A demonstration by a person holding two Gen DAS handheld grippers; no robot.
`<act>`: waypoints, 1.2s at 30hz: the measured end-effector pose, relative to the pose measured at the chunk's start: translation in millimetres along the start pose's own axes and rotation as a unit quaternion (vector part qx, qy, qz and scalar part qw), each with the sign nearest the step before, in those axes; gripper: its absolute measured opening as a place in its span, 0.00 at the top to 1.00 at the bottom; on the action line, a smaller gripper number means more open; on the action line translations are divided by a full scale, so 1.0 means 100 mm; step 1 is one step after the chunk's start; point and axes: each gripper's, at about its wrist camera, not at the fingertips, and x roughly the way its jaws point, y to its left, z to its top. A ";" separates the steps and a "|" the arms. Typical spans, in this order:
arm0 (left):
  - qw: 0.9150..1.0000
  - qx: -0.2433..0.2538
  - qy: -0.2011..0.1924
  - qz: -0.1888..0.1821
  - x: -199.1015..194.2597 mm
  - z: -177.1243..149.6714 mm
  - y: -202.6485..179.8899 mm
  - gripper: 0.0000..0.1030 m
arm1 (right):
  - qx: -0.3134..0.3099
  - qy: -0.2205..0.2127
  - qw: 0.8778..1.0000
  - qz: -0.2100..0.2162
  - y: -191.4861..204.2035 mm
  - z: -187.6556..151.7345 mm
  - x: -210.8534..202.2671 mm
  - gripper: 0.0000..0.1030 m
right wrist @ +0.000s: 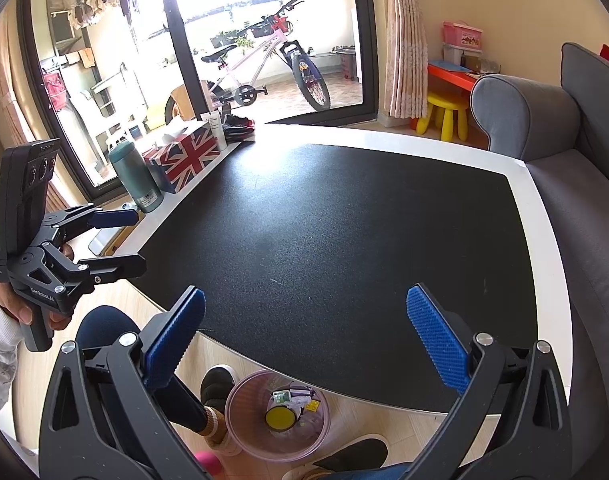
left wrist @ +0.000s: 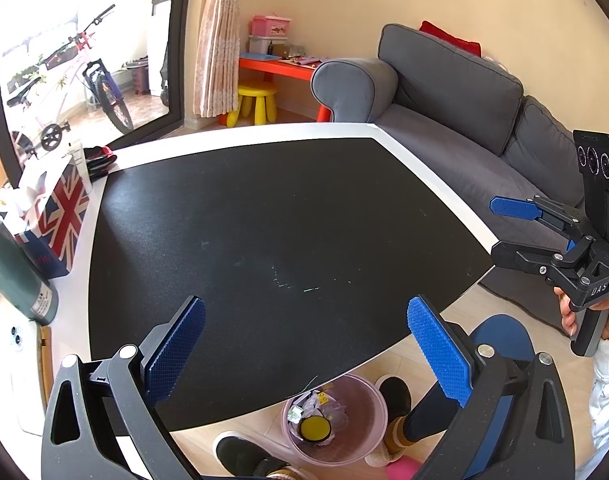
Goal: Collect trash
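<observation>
Both spread wide and empty: left gripper (left wrist: 304, 344), right gripper (right wrist: 304, 340), above the bare black mat (left wrist: 264, 220). Could knock over the pink bin (right wrist: 240, 412) of scraps underfoot.

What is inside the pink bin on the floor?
The pink bin holds a round yellow lid, a yellow block and crumpled wrappers. Anything beneath these is covered.

Black-topped table (left wrist: 264, 220), tissue box (left wrist: 60, 216), bottle (left wrist: 12, 264)
</observation>
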 end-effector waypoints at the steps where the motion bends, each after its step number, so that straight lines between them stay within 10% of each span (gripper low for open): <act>1: 1.000 0.000 0.000 0.000 0.00 0.00 0.00 0.06 | 0.000 0.000 1.000 0.001 0.00 0.00 0.00 0.04; 36: 1.000 0.008 -0.002 -0.005 0.01 0.03 -0.05 0.06 | 0.000 0.000 1.000 0.002 0.00 0.00 0.01 0.04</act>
